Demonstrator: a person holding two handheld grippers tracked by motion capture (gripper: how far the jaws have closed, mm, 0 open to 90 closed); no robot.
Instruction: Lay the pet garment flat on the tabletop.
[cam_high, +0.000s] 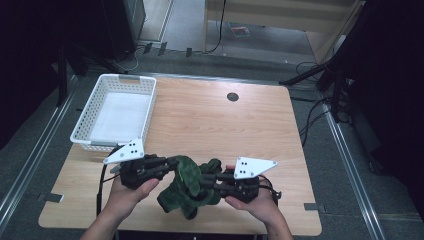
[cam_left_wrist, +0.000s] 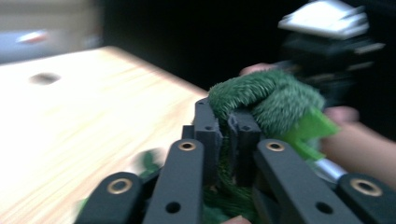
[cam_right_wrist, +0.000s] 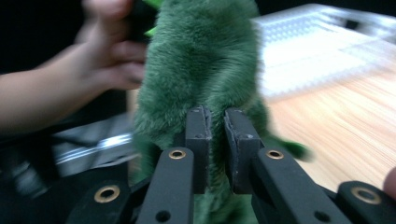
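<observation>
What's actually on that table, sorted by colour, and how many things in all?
Green: 1, the green plush toy, clamped between the left gripper and the right gripper
White: 1, the white plastic basket
Black: 2, the two grippers
Total: 4

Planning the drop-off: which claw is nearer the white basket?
Left. The left claw grips the green plush toy just in front of the white basket; the right claw grips it farther to the right.
</observation>
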